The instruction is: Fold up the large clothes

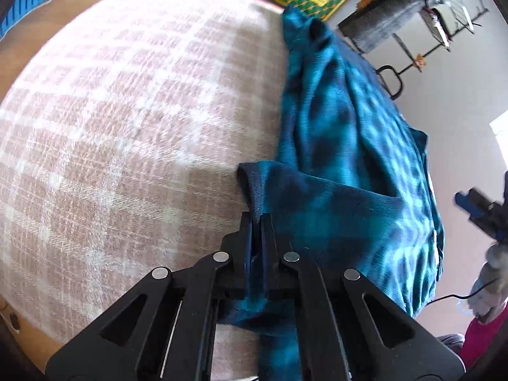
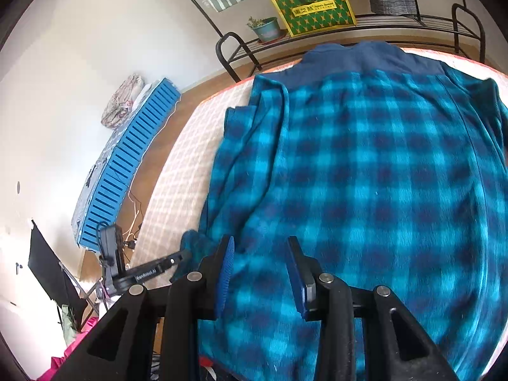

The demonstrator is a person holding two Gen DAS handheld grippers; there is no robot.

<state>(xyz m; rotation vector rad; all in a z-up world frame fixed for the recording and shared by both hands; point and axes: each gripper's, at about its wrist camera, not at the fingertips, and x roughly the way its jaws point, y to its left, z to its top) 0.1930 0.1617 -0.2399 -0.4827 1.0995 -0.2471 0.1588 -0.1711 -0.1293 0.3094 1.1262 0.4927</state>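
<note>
A teal and navy checked fleece shirt (image 2: 381, 174) lies spread flat, collar at the far end, on a pink-and-white checked bed cover (image 1: 127, 111). In the left wrist view the shirt (image 1: 349, 146) runs along the cover's right side. My left gripper (image 1: 256, 217) is shut on a dark fold at the shirt's near edge, and fabric trails under its frame. The right wrist view shows this left gripper (image 2: 149, 273) at the shirt's lower left corner. My right gripper (image 2: 262, 241) hovers open over the shirt's near hem, with nothing pinched between its blue pads (image 2: 226, 273).
A black metal rack (image 2: 412, 22) beyond the bed carries a yellow-green box (image 2: 312, 4) and a potted plant (image 2: 268, 28). A blue slatted board (image 2: 127, 165) lies on the floor at left. Pink cloth (image 2: 79, 349) and cables sit near the bed's corner.
</note>
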